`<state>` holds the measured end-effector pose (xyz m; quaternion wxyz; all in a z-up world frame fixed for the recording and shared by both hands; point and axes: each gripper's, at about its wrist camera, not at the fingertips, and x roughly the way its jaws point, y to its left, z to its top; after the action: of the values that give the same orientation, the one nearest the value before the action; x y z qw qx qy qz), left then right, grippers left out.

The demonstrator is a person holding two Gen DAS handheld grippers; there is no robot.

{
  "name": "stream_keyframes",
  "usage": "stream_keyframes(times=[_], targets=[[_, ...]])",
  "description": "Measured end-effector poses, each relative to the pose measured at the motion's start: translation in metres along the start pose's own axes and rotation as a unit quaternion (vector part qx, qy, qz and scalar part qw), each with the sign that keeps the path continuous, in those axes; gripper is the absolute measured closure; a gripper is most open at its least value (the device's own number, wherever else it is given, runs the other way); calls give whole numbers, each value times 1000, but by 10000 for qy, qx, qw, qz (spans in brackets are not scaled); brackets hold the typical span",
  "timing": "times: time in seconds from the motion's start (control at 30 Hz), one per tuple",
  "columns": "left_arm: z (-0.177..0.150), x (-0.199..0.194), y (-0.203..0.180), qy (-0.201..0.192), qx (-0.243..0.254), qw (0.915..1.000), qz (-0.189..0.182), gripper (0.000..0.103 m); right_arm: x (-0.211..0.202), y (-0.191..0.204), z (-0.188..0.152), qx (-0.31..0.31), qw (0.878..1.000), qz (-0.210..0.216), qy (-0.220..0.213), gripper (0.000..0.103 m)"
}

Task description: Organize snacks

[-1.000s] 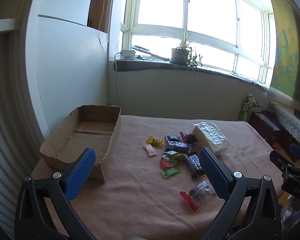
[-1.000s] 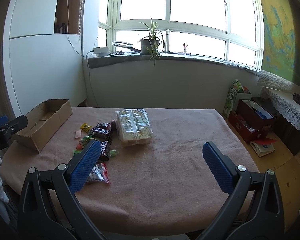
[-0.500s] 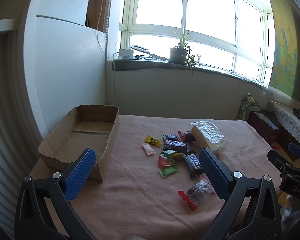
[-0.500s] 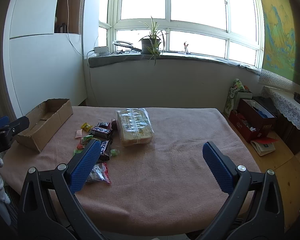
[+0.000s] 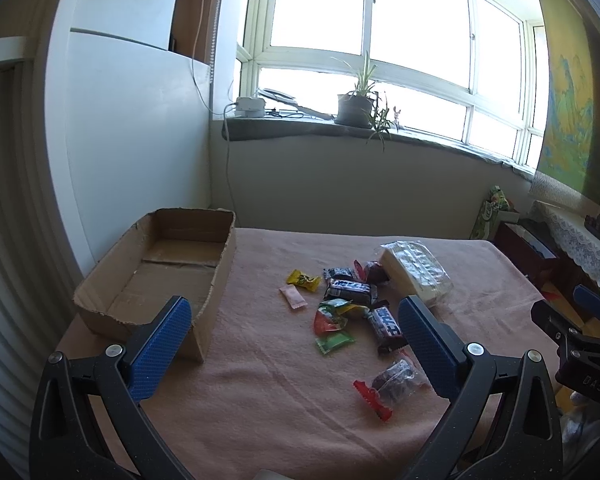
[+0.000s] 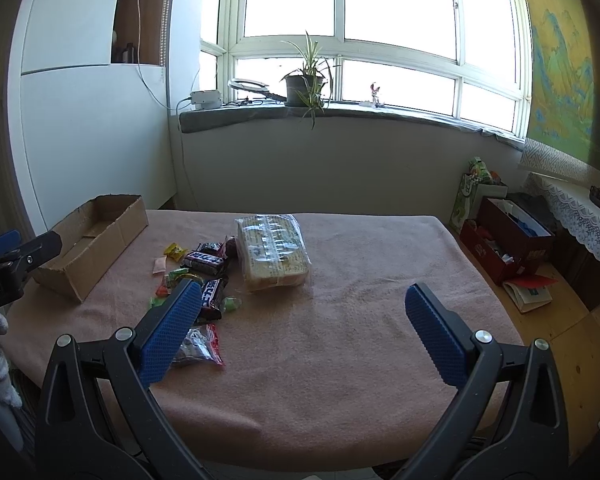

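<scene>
Matt corrugated cardboard box (image 5: 168,268), fuzzy pink cloth table cover (image 5: 260,360), glossy plastic snack wrappers (image 5: 348,290)

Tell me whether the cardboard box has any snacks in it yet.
Empty. The left wrist view shows the cardboard box open-topped with only its bare floor; the snacks all lie outside on the pink tablecloth.

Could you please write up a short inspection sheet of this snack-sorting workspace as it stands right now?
Surface: table under a pink cloth.
Job's things: open cardboard box at the table's left, nothing seen inside; small wrapped snacks scattered mid-table; large clear-wrapped pack lying flat beside them.
Clutter: nothing seen on the table.
Grippers: left gripper and right gripper both open, holding nothing, above the table's near edge.
Cables: white cord hanging from the windowsill down the wall.
Surroundings: potted plant on the sill; red box on the floor, right.
</scene>
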<state>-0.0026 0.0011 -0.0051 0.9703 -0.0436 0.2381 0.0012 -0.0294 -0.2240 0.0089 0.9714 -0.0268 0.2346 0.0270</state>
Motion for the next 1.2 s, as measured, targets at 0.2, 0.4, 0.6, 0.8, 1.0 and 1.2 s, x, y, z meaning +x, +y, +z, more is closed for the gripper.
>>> stream_keyframes(times=[0.2, 0.4, 0.6, 0.8, 1.0, 1.2], targets=[[0, 1, 1, 19, -2, 10000, -4, 1, 2, 2, -1, -19, 10000, 35, 40, 0], [-1, 3, 0, 52, -10, 10000, 6, 1, 7, 2, -2, -68, 9999, 63, 110, 0], [-5, 9, -1, 147, -4, 9999, -21, 1, 11, 2, -6, -82, 9997, 81, 194, 0], [-10, 15, -2, 244, 9, 9997, -98, 1, 18, -1, -9, -97, 9994, 145, 293, 0], [-23, 26, 7, 523, -56, 9984, -221, 1, 29, -7, -20, -91, 9979, 403, 493, 0], [-38, 39, 3, 868, -131, 9938, -680, 14, 43, -3, -32, -83, 9931, 904, 745, 0]])
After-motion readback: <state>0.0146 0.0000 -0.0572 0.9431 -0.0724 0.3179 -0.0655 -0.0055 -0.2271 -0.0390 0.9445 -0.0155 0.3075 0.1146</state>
